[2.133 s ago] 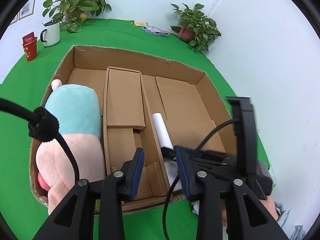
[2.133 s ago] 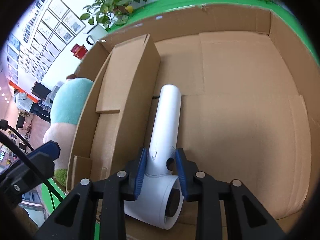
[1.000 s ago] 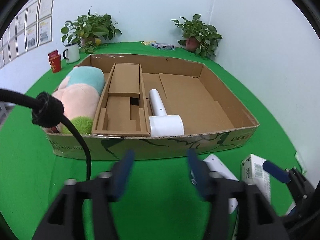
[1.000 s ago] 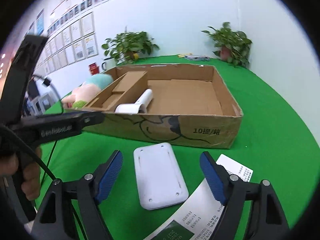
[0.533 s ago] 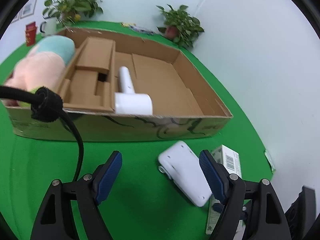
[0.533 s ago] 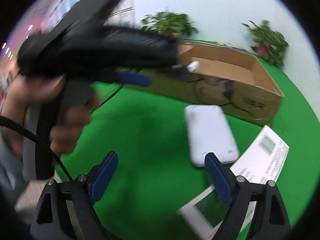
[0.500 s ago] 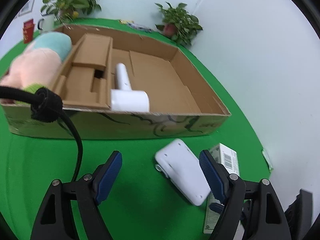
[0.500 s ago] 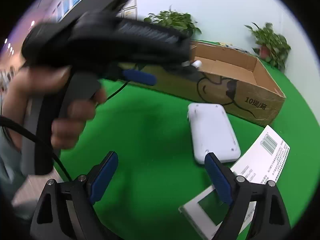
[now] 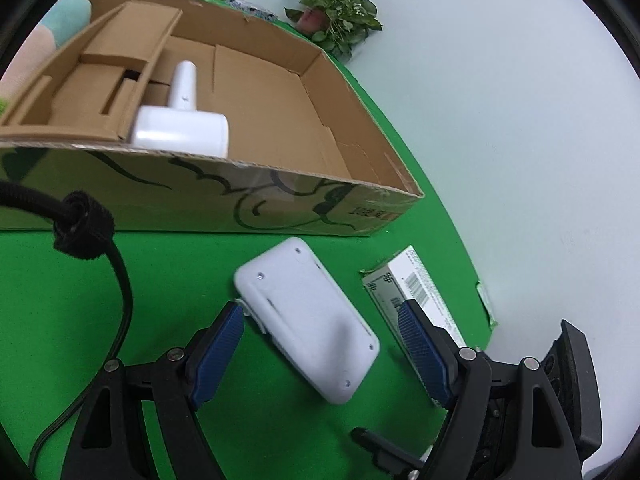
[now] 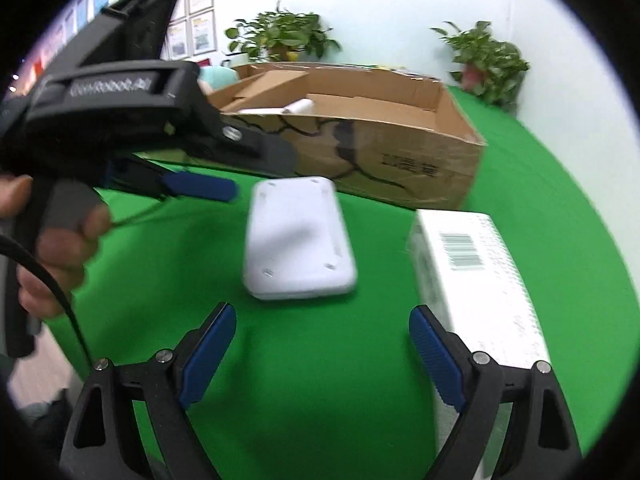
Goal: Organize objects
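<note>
Change over the last two seconds: right gripper point(image 10: 322, 354) let go of the dryer point(image 9: 181, 128), which now lies in the box point(image 9: 280, 204); both tools pulled back out to the green cloth in front of it. Judgement: dryer is stowed, next item is being lined up.

Left to right, left wrist view:
- Plush point(image 9: 60, 20) at far left, beyond the cardboard insert point(image 9: 100, 76).
- Dryer against the insert's right side, near the front wall. Handle points away toward the back wall; barrel lies crosswise along the front wall.
- Left gripper point(image 9: 322, 354) wide apart, empty, straddling the near end of the white case point(image 9: 306, 320).
- Case flat on the cloth, just outside the box front, screw side up. Long axis diagonal: far end toward the box, near end to lower right.
- Carton point(image 9: 416, 300) right of the case, near it, barcode up, long axis also roughly front to back.

Right gripper also wide apart and empty, short of the case, carton at its right finger. Likely target: the case.
</note>
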The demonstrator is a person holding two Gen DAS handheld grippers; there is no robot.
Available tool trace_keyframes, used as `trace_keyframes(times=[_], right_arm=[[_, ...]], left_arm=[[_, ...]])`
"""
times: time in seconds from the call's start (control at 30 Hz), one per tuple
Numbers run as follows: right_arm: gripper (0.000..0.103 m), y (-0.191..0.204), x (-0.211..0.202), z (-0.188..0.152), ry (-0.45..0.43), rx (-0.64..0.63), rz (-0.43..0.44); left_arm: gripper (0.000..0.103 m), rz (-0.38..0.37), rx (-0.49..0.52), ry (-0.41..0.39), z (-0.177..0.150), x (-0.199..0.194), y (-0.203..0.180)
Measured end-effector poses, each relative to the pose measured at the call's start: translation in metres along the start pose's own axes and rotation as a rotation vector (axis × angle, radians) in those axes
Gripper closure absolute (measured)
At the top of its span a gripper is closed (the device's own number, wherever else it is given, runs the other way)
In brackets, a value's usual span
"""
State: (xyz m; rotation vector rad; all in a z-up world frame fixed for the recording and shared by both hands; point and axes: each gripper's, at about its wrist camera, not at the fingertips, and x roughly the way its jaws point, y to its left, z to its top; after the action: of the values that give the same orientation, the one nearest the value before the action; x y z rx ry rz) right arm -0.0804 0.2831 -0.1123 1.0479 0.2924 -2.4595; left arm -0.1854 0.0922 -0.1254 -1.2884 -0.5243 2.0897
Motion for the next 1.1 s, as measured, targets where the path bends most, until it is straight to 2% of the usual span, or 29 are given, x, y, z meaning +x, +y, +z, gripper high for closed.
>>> trace_keyframes(times=[0.13,0.3,0.37,0.43,0.6,0.77,0.83,0.9,1.1], right_arm=[[0.013,0.007,0.013,0.009,0.021,-0.024,0.053],[0.014,0.008,0.028,0.025,0.015,-0.032,0.058],[0.019,0.006,0.036,0.026,0.038,-0.029,0.051],[0.038,0.005,0.040,0.027,0.059,-0.023,0.048],[0.037,0.010,0.029,0.018,0.073,0.007,0.072],[0.033,0.021,0.008,-0.004,0.056,0.090,0.207],[0.030,0.035,0.004,-0.009,0.048,0.044,0.182],[0.030,0.040,0.009,-0.007,0.053,0.013,0.141],[0.029,0.033,0.021,0.004,0.073,0.026,0.120]], left_arm=[[0.026,-0.031,-0.057,0.035,0.003,0.007,0.009],[0.026,-0.057,-0.072,0.052,0.004,0.014,0.014],[0.026,-0.063,-0.063,0.055,0.004,0.014,0.015],[0.027,-0.070,-0.062,0.056,0.004,0.014,0.018],[0.027,-0.054,-0.042,0.080,0.000,0.013,0.016],[0.029,-0.027,-0.035,0.082,-0.015,0.004,0.014],[0.033,-0.031,-0.034,0.092,-0.018,0.007,0.011],[0.036,-0.004,-0.010,0.091,-0.020,0.006,0.008],[0.046,0.017,-0.019,0.097,-0.018,0.008,0.008]])
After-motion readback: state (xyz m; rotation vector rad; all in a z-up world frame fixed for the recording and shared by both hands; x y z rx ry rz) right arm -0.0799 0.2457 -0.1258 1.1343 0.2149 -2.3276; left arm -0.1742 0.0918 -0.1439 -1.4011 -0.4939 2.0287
